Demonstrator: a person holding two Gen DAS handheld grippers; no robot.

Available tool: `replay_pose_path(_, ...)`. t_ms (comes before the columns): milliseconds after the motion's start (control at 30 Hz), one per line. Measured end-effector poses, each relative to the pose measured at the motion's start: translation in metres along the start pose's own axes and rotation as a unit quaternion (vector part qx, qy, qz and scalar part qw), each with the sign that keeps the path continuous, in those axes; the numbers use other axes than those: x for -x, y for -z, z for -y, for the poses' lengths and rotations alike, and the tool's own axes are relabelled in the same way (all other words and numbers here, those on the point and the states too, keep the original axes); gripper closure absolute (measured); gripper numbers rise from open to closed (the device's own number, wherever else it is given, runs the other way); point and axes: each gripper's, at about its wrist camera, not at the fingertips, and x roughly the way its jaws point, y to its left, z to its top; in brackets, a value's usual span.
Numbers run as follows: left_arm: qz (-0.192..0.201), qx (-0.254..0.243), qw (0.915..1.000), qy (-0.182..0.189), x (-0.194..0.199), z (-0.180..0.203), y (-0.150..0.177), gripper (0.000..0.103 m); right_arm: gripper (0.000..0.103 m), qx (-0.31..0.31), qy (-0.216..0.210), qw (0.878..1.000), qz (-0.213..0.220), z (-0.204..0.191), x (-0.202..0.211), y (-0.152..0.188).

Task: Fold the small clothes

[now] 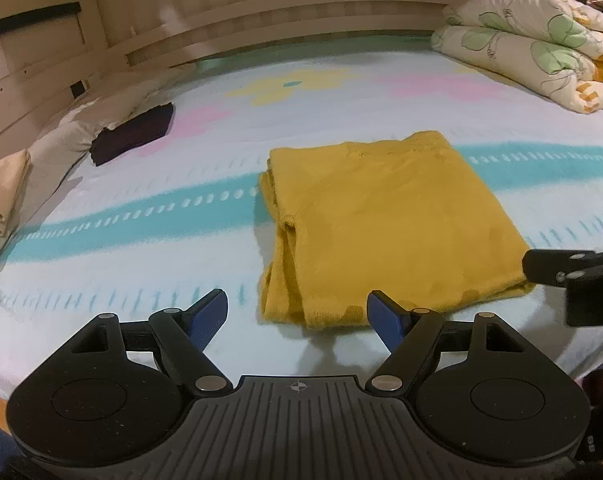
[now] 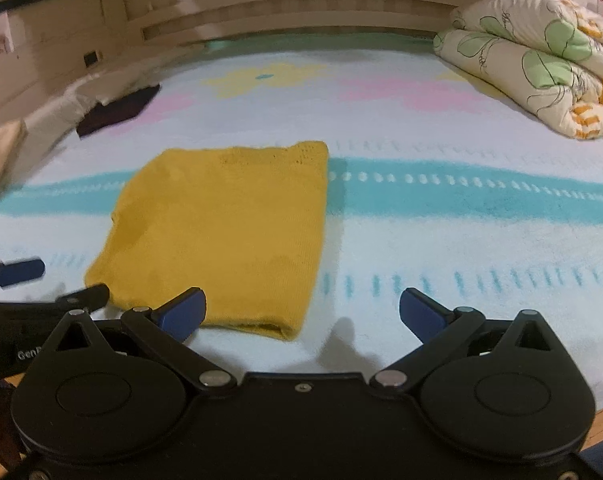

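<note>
A mustard-yellow knitted garment (image 1: 385,224) lies folded into a flat rectangle on the bed, also visible in the right wrist view as the yellow garment (image 2: 221,228). My left gripper (image 1: 297,316) hovers just in front of its near edge, open, nothing between its blue pads. My right gripper (image 2: 301,316) is open too, near the garment's front right corner, its left pad over the near edge and not gripping. Each gripper shows at the side of the other's view.
The bed sheet (image 1: 181,216) is pale with teal stripes. A folded dark garment (image 1: 135,132) lies at the back left beside beige pillows (image 1: 5,200). A rolled floral duvet (image 1: 541,48) sits at the back right. A wooden headboard (image 1: 301,4) closes the far side.
</note>
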Motion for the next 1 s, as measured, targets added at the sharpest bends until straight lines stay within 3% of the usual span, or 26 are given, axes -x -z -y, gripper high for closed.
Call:
replay_pose_path(200,0.008,0.009,0.9999,0.011,-0.001,-0.003,-0.002,0.027,0.001,0.024,0.062,0.998,-0.011,-0.021,-0.002,-0.005)
replay_pose_path(300,0.002,0.021,0.9998,0.001,-0.004,-0.007,-0.003,0.027,0.001,0.028,0.070,0.997,-0.013,-0.031,0.000,-0.006)
replay_pose_path(600,-0.021,0.068,0.9974,-0.007,-0.008,-0.022,-0.001,0.027,0.001,0.015,0.044,0.999,-0.024,-0.036,0.005,-0.009)
replay_pose_path(1000,-0.025,0.059,0.9980,-0.005,0.006,-0.007,0.000,0.028,0.001,-0.001,0.008,1.000,-0.013,-0.032,0.018,-0.010)
